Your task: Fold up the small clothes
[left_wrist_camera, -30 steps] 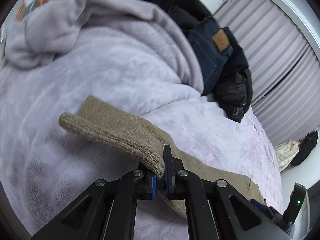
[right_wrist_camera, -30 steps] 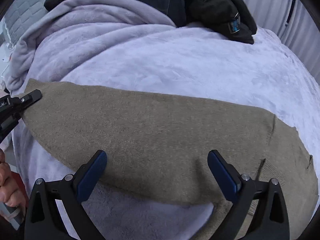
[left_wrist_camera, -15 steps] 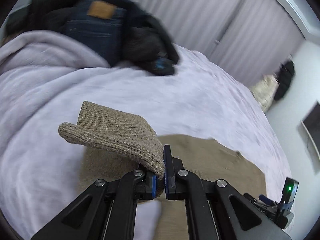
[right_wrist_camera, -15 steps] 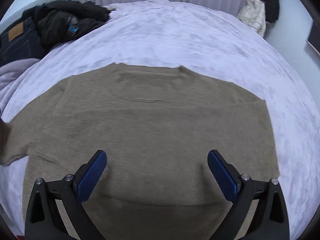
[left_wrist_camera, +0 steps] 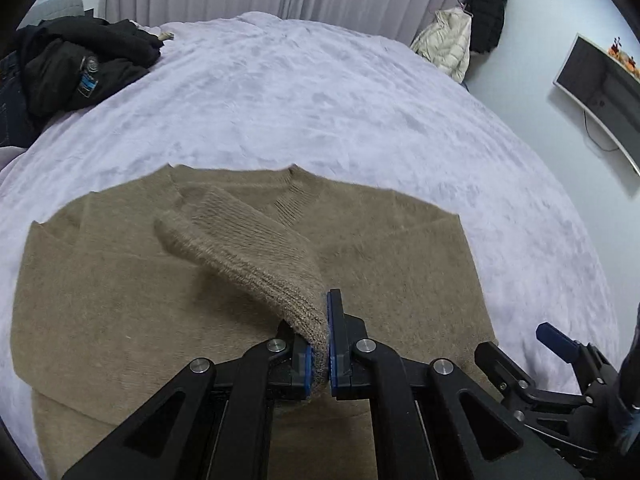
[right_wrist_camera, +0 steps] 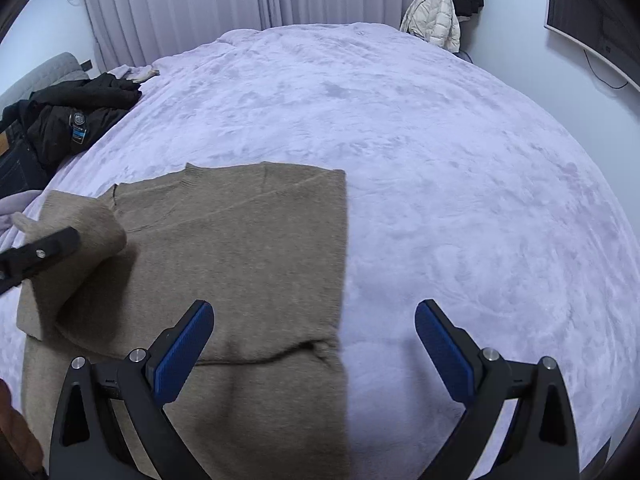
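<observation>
A tan knit sweater [left_wrist_camera: 120, 300] [right_wrist_camera: 248, 248] lies flat on the lilac bedspread [left_wrist_camera: 340, 100], collar toward the far side. My left gripper [left_wrist_camera: 319, 354] is shut on the ribbed cuff of the sweater's sleeve [left_wrist_camera: 248, 248], holding it lifted over the sweater's body. In the right wrist view that sleeve [right_wrist_camera: 84, 220] hangs at the left with a left finger [right_wrist_camera: 40, 254] across it. My right gripper [right_wrist_camera: 314, 344] stands open over the sweater's right edge, nothing between its blue pads [right_wrist_camera: 184, 350]. It shows in the left wrist view at the lower right [left_wrist_camera: 560, 344].
A heap of dark clothes with jeans [left_wrist_camera: 76, 64] [right_wrist_camera: 68, 120] sits at the bed's far left. Jackets [left_wrist_camera: 464, 36] hang by the curtains on the far wall, and a monitor [left_wrist_camera: 600, 84] is mounted on the right wall. A person's hand [right_wrist_camera: 12, 428] shows at the lower left.
Both views have swung from the bed's left side to face the curtains. The left gripper carried the sleeve cuff over the sweater's body. The right gripper shifted to the sweater's right edge, still open.
</observation>
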The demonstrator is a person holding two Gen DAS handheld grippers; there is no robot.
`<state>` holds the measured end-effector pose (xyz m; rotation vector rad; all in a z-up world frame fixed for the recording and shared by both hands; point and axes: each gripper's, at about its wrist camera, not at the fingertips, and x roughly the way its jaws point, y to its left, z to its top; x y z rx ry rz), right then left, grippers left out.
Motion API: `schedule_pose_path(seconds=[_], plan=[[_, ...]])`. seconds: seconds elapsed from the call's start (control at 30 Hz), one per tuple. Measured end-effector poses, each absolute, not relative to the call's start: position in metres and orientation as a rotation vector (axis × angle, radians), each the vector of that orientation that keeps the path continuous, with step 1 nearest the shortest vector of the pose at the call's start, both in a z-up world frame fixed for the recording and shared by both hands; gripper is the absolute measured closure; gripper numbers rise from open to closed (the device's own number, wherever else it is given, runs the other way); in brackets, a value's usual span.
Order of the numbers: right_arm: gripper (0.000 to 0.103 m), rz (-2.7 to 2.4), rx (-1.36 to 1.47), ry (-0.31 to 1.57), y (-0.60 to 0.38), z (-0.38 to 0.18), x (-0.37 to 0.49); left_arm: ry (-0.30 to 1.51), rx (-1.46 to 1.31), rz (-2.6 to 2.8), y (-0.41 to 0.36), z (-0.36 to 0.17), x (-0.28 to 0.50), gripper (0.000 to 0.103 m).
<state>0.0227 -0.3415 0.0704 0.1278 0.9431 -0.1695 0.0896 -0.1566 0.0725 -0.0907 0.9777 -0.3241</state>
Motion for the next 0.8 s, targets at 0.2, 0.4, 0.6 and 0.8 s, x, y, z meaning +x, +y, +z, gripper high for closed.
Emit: schedule_pose_path(seconds=[0.2, 0.4, 0.6, 0.8], plan=[[0.002, -0.129, 0.188, 0.958, -0.36, 0.053, 0.018, 1.072, -0.031, -0.317, -0.174, 0.045, 0.093, 0.091], [0.002, -0.088, 0.216, 0.951, -0.356, 0.045, 0.016, 0.927, -0.033, -0.28, -0.159, 0.073, 0.08, 0.003], [0.002, 0.002, 0.193, 0.915, -0.337, 0.055, 0.011, 0.901, -0.083, -0.309, -0.108, 0.092, 0.063, 0.003], [0.002, 0.096, 0.182, 0.93, -0.312, 0.049, 0.027, 0.99, -0.212, -0.097, -0.023, 0.058, 0.089, 0.003]])
